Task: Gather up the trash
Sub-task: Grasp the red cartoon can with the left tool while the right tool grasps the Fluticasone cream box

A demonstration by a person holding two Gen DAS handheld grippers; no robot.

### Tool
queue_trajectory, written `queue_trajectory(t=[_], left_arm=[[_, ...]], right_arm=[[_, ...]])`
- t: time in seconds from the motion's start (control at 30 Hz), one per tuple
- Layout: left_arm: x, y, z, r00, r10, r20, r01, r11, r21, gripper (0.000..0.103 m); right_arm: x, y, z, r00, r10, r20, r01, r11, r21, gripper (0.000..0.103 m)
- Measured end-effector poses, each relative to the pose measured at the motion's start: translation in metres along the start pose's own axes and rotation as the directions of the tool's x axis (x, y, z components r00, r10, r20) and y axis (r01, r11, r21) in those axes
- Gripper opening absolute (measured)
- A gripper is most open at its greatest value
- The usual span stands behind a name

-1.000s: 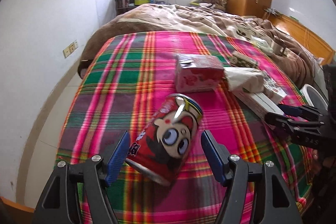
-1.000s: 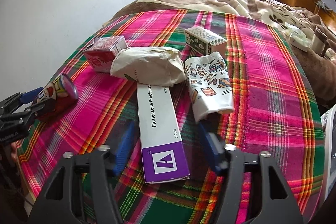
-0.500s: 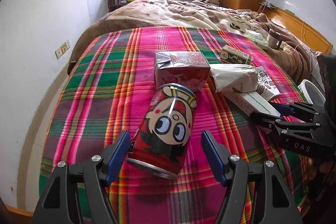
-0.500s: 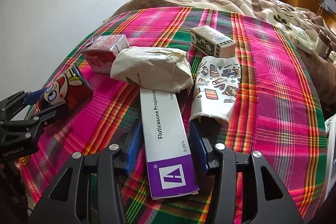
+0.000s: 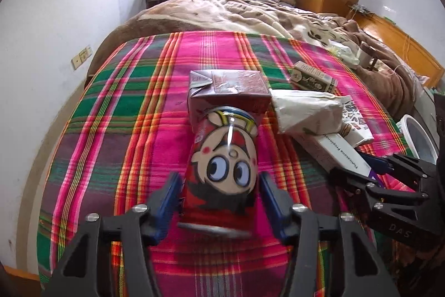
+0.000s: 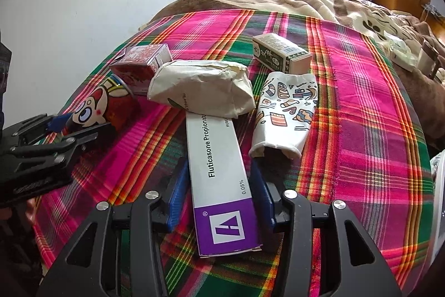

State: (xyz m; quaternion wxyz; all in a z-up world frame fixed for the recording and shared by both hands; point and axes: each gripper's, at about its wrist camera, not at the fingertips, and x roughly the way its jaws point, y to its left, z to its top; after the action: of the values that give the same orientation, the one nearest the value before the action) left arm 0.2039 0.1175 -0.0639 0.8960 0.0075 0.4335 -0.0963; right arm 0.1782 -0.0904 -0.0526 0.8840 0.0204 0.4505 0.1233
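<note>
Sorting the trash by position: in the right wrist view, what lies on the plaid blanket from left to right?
Cartoon can → crumpled paper bag → patterned paper cup.

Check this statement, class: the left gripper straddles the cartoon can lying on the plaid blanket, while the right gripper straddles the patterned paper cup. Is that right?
Not quite. The left gripper does straddle the cartoon can on the plaid blanket, but the right gripper straddles the long white-and-purple box, not the patterned paper cup, which lies just beside it. The right wrist view shows this.
</note>
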Motion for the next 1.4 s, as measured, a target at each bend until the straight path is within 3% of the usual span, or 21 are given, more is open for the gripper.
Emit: queue_trajectory(t=[0.37, 0.57, 0.87, 1.27, 1.4], left_arm=[[-0.011, -0.007, -0.014, 1.0, 0.015, 0.027, -0.014, 1.0, -0.027, 0.055], [-0.024, -0.022, -0.026, 0.999, -0.009, 0.042, 0.01, 1.0, -0.025, 0.055], [-0.046, -0.049, -0.035, 0.996, -0.039, 0.086, 0.039, 0.999, 0.004, 0.055], [-0.049, -0.077, -0.045, 0.994, -0.075, 0.082, 0.074, 0.997, 0.01, 0.054], [-0.045, -0.095, -0.047, 0.996, -0.077, 0.054, 0.073, 0.995, 0.064, 0.055]], right_arm=[[-0.006, -0.006, -0.005, 0.999, 0.033, 0.017, -0.033, 0.999, 0.028, 0.039], [-0.016, -0.009, -0.015, 0.995, 0.099, 0.01, -0.099, 0.994, 0.046, 0.039], [-0.037, -0.022, -0.03, 0.996, 0.084, 0.031, -0.086, 0.994, 0.066, 0.039], [-0.06, -0.041, -0.043, 0.994, 0.068, 0.082, -0.076, 0.992, 0.102, 0.039], [-0.065, -0.046, -0.047, 0.993, 0.068, 0.094, -0.079, 0.99, 0.115, 0.039]])
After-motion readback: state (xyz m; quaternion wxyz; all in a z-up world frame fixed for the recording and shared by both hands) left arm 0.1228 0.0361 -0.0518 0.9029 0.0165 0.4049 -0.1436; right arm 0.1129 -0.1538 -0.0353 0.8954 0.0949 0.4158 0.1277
